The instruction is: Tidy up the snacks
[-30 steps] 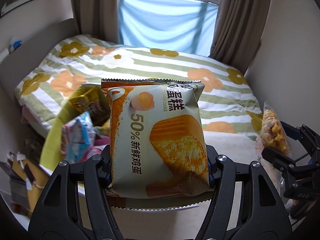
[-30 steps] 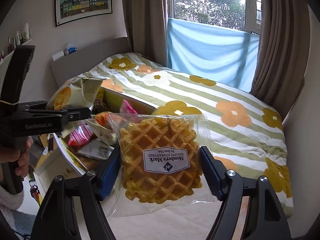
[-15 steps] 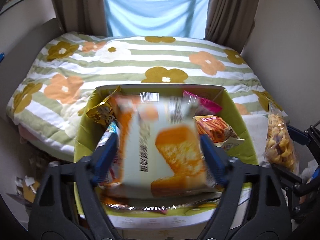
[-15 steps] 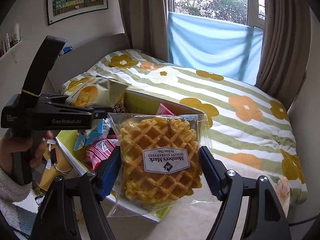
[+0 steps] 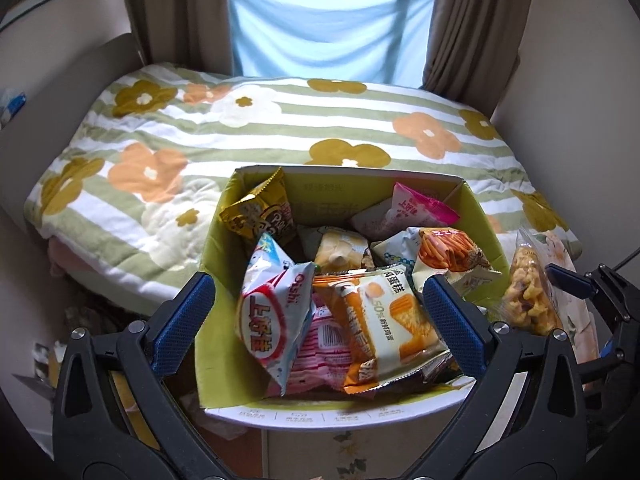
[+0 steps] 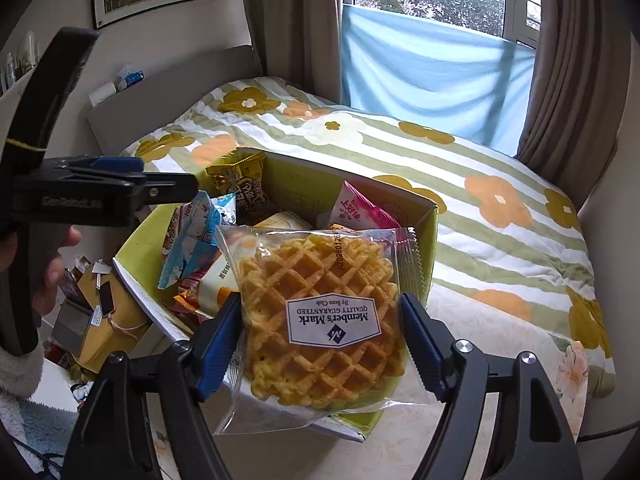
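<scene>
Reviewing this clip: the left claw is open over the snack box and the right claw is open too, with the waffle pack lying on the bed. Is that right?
Not quite. The left claw is open over the snack box, but the right claw is shut on the waffle pack, holding it up in front of the box, not on the bed. The right wrist view shows this.

Soft daylight enters from the window (image 6: 440, 4) at the top of both frames, overexposed at the upper right. Shadows are faint. Focus is sharp centrally; fisheye bending and dark vignetting mark the corners.
</scene>
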A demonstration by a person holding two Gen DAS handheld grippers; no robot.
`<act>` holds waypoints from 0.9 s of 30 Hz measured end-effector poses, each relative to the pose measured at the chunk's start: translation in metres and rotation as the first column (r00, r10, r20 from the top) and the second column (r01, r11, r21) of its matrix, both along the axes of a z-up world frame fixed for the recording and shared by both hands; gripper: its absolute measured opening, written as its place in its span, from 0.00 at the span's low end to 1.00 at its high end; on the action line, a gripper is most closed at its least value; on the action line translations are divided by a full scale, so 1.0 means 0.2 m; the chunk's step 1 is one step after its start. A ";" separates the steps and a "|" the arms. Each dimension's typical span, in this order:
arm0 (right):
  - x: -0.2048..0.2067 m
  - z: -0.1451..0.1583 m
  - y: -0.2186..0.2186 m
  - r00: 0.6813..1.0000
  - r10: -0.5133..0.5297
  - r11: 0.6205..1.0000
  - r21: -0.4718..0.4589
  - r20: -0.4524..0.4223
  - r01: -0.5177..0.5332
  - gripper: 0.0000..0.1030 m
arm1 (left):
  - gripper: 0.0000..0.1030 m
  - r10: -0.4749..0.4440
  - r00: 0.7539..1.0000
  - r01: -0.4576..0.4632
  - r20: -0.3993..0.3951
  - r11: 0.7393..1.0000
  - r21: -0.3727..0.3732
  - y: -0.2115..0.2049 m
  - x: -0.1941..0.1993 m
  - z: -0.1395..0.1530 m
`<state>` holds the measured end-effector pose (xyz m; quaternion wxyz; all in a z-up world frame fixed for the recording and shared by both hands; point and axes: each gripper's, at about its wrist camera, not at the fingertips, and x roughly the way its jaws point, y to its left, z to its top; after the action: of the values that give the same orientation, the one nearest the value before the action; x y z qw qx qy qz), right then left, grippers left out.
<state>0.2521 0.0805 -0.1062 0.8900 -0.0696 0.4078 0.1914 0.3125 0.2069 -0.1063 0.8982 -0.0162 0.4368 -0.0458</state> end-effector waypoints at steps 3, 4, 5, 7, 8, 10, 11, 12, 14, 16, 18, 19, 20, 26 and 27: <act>0.04 -0.02 -0.01 1.000 -0.024 1.000 0.005 -0.009 0.024 0.84 | 1.00 0.012 1.000 -0.012 0.001 1.000 -0.006 0.00 -0.02 0.00; 0.04 -0.03 -0.01 0.999 -0.035 0.999 0.001 -0.016 0.035 0.88 | 1.00 0.012 1.000 -0.012 0.003 1.000 -0.008 0.01 -0.03 0.00; 0.04 -0.03 -0.01 0.999 -0.046 0.999 -0.005 -0.004 0.046 0.94 | 1.00 0.011 1.000 -0.011 0.005 1.000 -0.010 0.01 -0.04 0.00; 0.01 -0.01 -0.02 0.998 -0.060 0.998 -0.004 0.036 0.060 0.97 | 1.00 0.010 1.000 -0.010 0.009 1.000 -0.009 0.00 -0.06 0.00; 0.00 0.00 -0.03 0.996 -0.074 0.997 -0.002 0.049 0.074 0.99 | 1.00 0.008 1.000 -0.008 0.005 1.000 -0.011 0.00 -0.07 -0.01; -0.02 0.01 -0.05 0.993 -0.100 0.995 -0.003 0.061 0.100 0.99 | 1.00 0.004 1.000 -0.004 -0.006 1.000 -0.017 0.00 -0.08 -0.03; -0.03 0.00 -0.06 0.992 -0.112 0.994 -0.006 0.058 0.113 0.99 | 1.00 0.001 1.000 -0.001 -0.012 1.000 -0.023 0.00 -0.08 -0.04; -0.03 0.00 -0.06 0.991 -0.121 0.993 -0.008 0.053 0.121 0.99 | 1.00 -0.003 1.000 0.003 -0.019 1.000 -0.027 0.00 -0.08 -0.05; -0.04 -0.01 -0.07 0.990 -0.136 0.991 -0.010 0.046 0.137 0.99 | 1.00 -0.006 1.000 0.005 -0.029 1.000 -0.026 -0.01 -0.09 -0.07; -0.05 -0.01 -0.07 0.988 -0.146 0.989 -0.014 0.045 0.147 0.99 | 1.00 -0.011 0.999 0.010 -0.033 0.999 -0.031 -0.01 -0.09 -0.09; -0.06 0.00 -0.06 0.986 -0.159 0.987 -0.018 0.049 0.160 0.99 | 1.00 -0.019 0.999 0.017 -0.032 0.999 -0.035 0.00 -0.10 -0.09; -0.06 0.00 -0.06 0.986 -0.163 0.986 -0.017 0.047 0.164 0.99 | 1.00 -0.021 0.999 0.020 -0.032 0.999 -0.034 0.00 -0.11 -0.08; -0.06 0.00 -0.05 0.985 -0.167 0.986 -0.016 0.043 0.168 0.99 | 1.00 -0.025 0.999 0.024 -0.032 0.999 -0.034 0.00 -0.11 -0.08; -0.10 0.08 -0.02 0.982 -0.176 0.984 -0.004 0.066 0.176 0.99 | 1.00 -0.034 0.999 0.034 -0.003 0.999 -0.026 -0.01 -0.17 -0.03; -0.12 0.10 -0.02 0.982 -0.175 0.984 -0.001 0.077 0.176 0.99 | 1.00 -0.034 0.999 0.034 0.007 0.999 -0.026 -0.01 -0.19 -0.01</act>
<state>0.2287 0.0762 -0.0862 0.9181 -0.0442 0.3788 0.1080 0.2754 0.2041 -0.1089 0.8985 -0.0204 0.4335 -0.0666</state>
